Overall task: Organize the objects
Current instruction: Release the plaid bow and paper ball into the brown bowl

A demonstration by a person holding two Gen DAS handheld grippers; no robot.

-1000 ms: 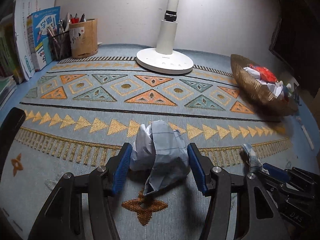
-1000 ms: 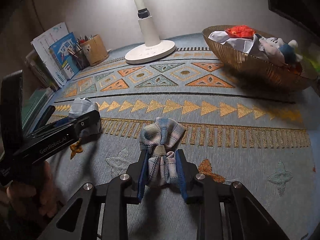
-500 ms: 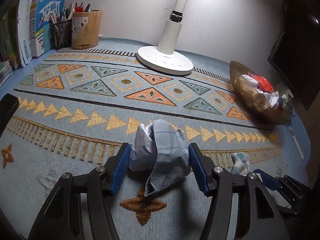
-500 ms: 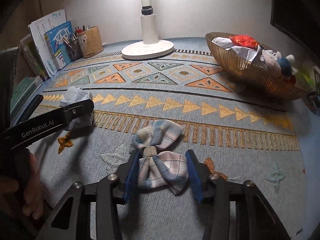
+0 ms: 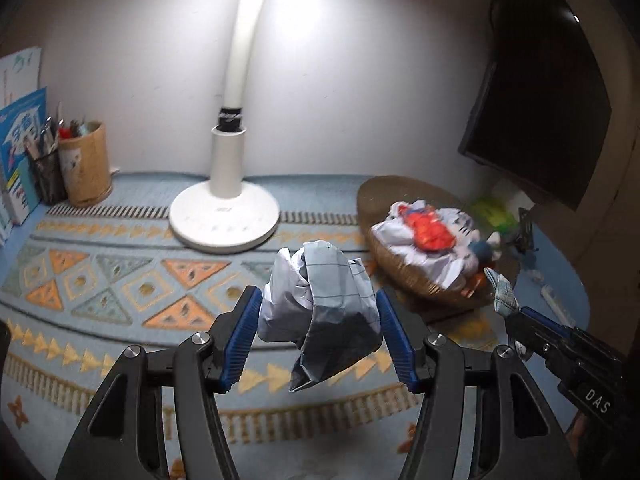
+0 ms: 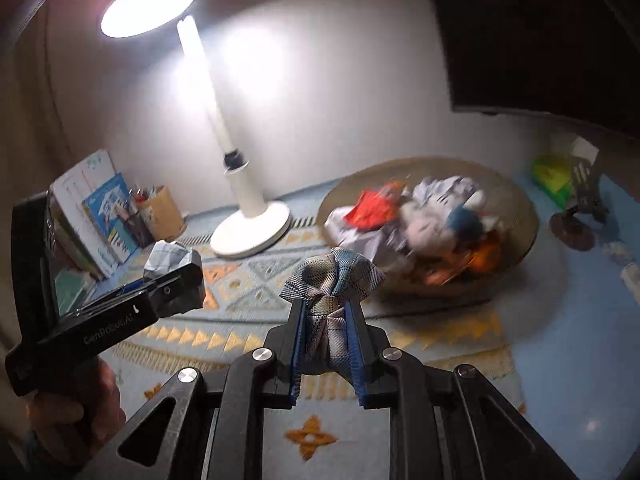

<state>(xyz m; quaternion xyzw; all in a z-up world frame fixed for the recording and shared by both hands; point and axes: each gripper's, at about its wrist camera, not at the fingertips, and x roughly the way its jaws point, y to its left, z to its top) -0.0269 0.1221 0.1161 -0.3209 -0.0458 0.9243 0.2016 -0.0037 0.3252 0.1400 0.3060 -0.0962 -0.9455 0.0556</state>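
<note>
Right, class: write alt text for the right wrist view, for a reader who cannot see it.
The right hand-held gripper is shut on a plaid fabric bow, held above a patterned blue tablecloth and facing a woven basket of crumpled cloth and toys. At left, the left hand-held gripper holds a crumpled checked cloth near a lit white desk lamp.

Your left gripper (image 5: 319,334) has matte black angular arms with triangular cut-outs, round silver screws at the joints, and ribbed blue pads (image 5: 242,340) lining the fingers. Its side housing carries pale lettering reading "GenRobot.AI". Your right gripper (image 6: 326,350) is built alike: black linkage arms, silver screws, blue pads (image 6: 297,350); its body bears "DAS" in white. Your left hand (image 6: 76,404) shows bare, reddish-lit skin.
</note>
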